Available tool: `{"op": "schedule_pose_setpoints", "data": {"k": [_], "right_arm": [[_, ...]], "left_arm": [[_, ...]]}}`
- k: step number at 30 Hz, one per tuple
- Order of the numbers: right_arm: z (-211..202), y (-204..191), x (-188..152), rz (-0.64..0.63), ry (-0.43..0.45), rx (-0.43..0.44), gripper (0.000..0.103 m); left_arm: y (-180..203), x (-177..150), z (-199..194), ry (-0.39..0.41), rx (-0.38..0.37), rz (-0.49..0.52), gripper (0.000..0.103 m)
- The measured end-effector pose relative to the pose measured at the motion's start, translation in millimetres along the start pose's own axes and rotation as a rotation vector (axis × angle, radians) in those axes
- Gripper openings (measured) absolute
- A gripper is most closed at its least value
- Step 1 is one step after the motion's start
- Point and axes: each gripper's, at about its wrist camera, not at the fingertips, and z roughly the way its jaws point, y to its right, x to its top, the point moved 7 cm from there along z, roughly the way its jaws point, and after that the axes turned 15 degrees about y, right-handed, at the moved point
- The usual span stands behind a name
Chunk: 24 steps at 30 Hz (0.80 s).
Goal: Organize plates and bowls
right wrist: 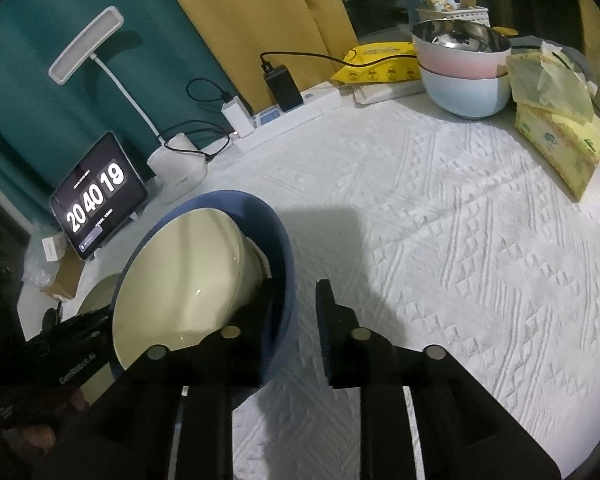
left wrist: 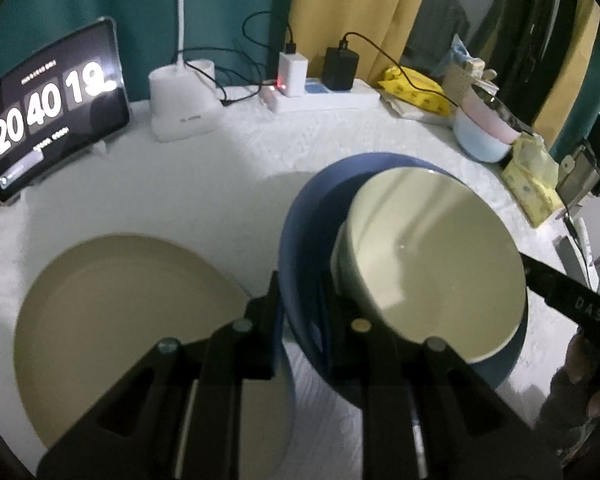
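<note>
Step in hand looks like nesting: your left gripper point(left wrist: 300, 304) is clenched on the near rim of the dark blue round bowl point(left wrist: 304, 208), one finger outside the wall, one inside. The pale green glazed bowl point(left wrist: 432, 248) sits tilted inside it, leaning on the blue wall, not seated flat.

Left of that, the flat beige round plate point(left wrist: 120, 304) lies on the desk point(left wrist: 228, 168) with its white textured cover, partly under the gripper.

Your right gripper point(right wrist: 300, 316) is released: its left finger is inside the blue bowl by the green one, its right finger outside, and a clear gap shows.

Next move likely calls for pulling the right gripper clear and letting the green bowl settle level.

Far right, stacked pink, light-blue and steel bowls point(right wrist: 460, 68); contents not visible.
</note>
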Motion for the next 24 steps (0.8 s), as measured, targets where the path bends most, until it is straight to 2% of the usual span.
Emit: {"op": "schedule_pose_setpoints", "data": {"k": [2,4,6,10,11,13,15,17,24], "right_arm": [[2,1,1,-0.01,-0.005,0.001,0.028],[4,8,2,0.017,-0.012,-0.007,0.038],[7,16,2,0.043,-0.019,-0.017,0.054],[8,19,1,0.066,-0.021,0.008,0.055],[8,17,2,0.059,-0.016,0.006,0.053],[7,11,2,0.051,-0.013,0.024,0.041],[6,4,2,0.037,-0.014,0.044,0.021],[5,-3,2,0.031,-0.017,0.055,0.009],[1,-4,3,0.038,-0.002,0.027,0.008]], "left_arm": [[-3,-1,4,-0.018,-0.034,-0.035,0.017],[-3,-1,7,-0.016,-0.048,-0.042,0.017],[-2,0,7,-0.011,-0.05,-0.035,0.015],[2,0,6,0.001,-0.047,-0.015,0.012],[2,0,5,0.004,-0.045,-0.016,0.012],[2,0,5,0.008,-0.045,-0.018,0.012],[2,0,3,0.02,-0.053,-0.021,0.012],[4,1,1,0.033,-0.055,-0.014,0.012],[5,2,-3,0.046,-0.056,-0.003,0.012]]}}
